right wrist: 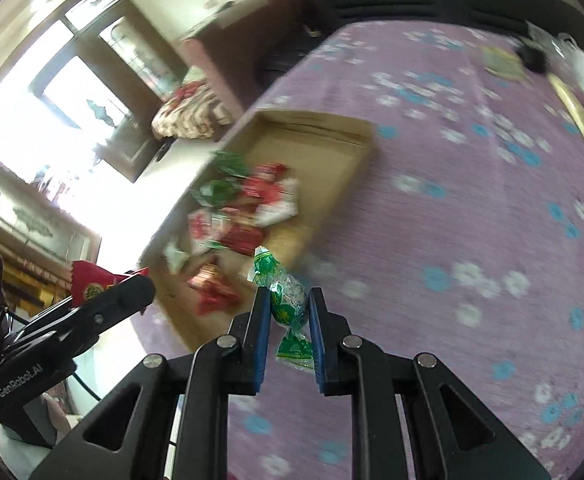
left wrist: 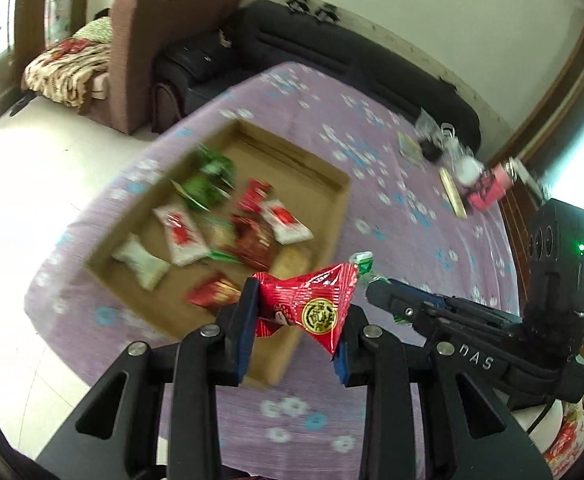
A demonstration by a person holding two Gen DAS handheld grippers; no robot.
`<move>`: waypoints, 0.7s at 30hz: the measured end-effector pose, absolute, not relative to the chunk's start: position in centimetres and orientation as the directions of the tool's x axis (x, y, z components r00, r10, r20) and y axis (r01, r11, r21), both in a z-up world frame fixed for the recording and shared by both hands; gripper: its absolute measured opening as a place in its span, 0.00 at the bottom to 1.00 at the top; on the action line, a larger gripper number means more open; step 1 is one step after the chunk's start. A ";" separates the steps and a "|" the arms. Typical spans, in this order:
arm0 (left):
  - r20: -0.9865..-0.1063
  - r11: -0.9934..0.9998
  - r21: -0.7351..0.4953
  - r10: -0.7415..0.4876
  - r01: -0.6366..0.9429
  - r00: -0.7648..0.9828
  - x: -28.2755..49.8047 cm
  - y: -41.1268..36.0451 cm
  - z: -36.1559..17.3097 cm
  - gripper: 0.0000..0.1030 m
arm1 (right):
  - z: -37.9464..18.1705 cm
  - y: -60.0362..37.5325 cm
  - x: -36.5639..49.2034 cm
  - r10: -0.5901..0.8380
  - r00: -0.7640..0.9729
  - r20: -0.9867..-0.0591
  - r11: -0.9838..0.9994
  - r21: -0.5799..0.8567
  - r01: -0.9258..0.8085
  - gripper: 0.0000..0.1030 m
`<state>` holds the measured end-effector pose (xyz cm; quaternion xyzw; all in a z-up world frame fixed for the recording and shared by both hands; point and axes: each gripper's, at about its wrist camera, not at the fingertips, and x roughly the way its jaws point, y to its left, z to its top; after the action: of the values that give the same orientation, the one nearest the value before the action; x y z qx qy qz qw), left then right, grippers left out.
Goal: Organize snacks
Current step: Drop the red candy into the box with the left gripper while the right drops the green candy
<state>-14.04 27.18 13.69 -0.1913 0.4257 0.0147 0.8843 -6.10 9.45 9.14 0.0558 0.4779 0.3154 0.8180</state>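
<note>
Left claw (left wrist: 298,316) clamped on a red snack packet (left wrist: 310,304), pads pressing both sides, packet off the bench (left wrist: 392,216). Right claw (right wrist: 290,320) clamped on a green snack packet (right wrist: 286,304), also in the air. Ahead of and below both claws: shallow cardboard tray (left wrist: 332,200) on the purple flowered cloth, holding a loose heap of red, white and green snack packets (left wrist: 220,224). Right claw sits just right of the left claw, tips near each other. Background blurred.
</note>
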 end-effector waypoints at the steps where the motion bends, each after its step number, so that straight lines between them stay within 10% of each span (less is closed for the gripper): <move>1: -0.752 0.925 -0.326 -0.126 -0.198 0.647 -14.4 28.3 14.1 0.33 | 9.6 10.8 -6.2 0.576 0.341 -0.743 0.786 0.388 -0.481 0.16; 21: -0.792 0.881 -0.324 -0.053 -0.344 0.609 -15.9 36.7 11.3 0.33 | 7.9 21.4 -5.7 0.608 0.242 -0.756 0.721 0.398 -0.567 0.16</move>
<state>-15.88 36.72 11.30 -0.2288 0.4342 0.0838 0.8672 -5.71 21.40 7.86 0.0209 0.4901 0.3728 0.7876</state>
